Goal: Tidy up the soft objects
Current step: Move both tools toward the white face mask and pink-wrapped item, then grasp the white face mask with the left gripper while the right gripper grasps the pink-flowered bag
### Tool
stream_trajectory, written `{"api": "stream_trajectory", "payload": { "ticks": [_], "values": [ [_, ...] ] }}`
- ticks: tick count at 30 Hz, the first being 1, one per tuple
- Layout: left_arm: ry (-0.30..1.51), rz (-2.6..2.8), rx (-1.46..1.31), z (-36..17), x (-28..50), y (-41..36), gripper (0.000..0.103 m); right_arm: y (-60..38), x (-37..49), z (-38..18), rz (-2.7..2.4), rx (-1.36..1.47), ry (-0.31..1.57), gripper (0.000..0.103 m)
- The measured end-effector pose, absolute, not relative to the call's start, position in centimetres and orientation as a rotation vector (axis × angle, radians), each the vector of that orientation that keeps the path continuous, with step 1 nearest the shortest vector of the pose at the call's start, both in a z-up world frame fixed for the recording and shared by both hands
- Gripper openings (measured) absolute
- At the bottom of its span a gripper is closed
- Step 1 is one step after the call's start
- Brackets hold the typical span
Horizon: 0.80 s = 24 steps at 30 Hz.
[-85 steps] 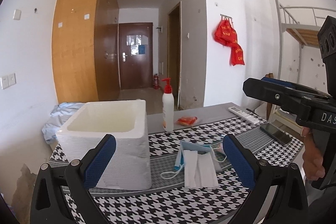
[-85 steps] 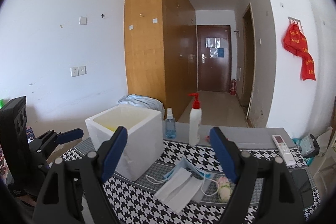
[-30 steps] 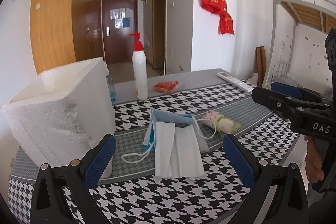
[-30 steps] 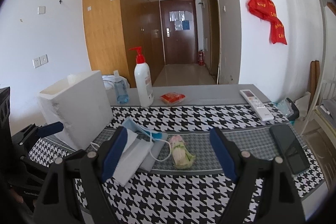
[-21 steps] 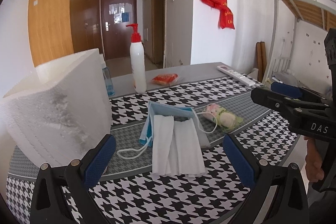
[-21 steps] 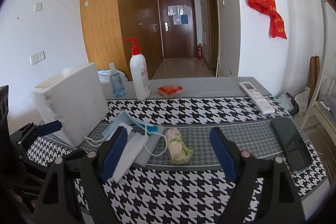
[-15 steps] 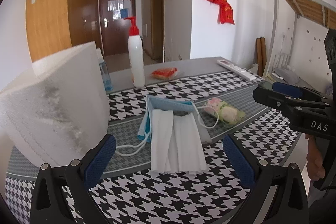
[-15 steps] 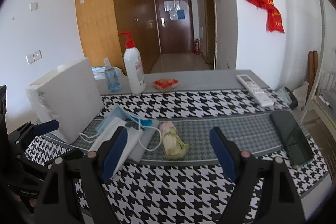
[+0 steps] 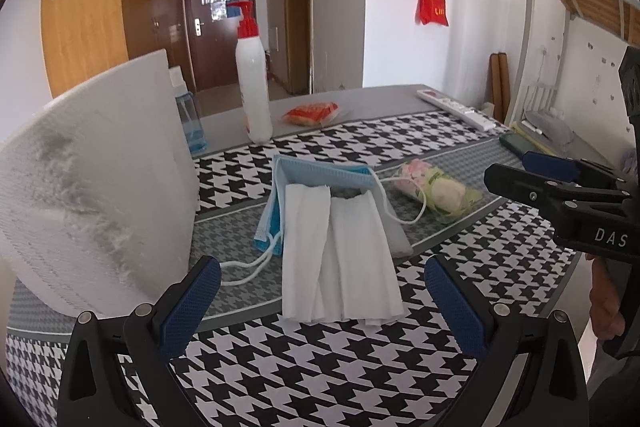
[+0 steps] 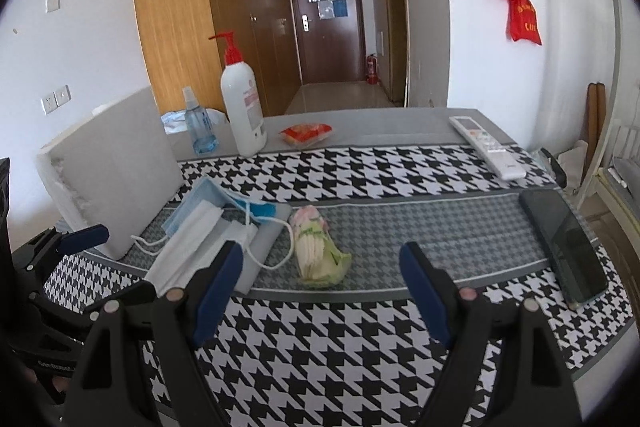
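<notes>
Hovering with both grippers spread wide above the houndstooth tablecloth (image 9: 320,379).

Left wrist view: the left gripper (image 9: 322,301) tilts down at lower centre, jaws apart and empty, over the stack of white and blue face masks (image 9: 336,247); the white foam box (image 9: 96,187) stands at left, the small floral cloth bundle (image 9: 436,189) at right of centre, and the right gripper (image 9: 532,171) reaches in from the right edge.
Right wrist view: the right gripper (image 10: 322,285) angles down, jaws wide and empty, the cloth bundle (image 10: 316,247) just beyond them, masks (image 10: 208,231) at left, and the left gripper (image 10: 80,237) at the left edge, its jaws hidden there.
</notes>
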<state>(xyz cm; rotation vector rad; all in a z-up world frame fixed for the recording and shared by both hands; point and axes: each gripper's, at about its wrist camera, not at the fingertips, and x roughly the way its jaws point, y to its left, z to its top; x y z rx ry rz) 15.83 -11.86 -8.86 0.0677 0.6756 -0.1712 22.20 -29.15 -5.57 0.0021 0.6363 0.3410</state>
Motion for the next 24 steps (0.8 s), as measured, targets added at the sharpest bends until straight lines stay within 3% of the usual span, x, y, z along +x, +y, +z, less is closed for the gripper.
{"api": "stream_trajectory", "payload": {
  "ticks": [11, 24],
  "values": [
    [0.729, -0.178, 0.070, -10.0, 16.8, -12.0, 0.101, -28.9, 23.3, -6.8, 0.337, -0.010, 0.690, 0.084],
    [0.782, -0.172, 0.096, -10.9, 17.6, -12.4, 0.085, -28.2, 24.8, -7.8, 0.331, -0.046, 0.735, 0.084]
  ]
}}
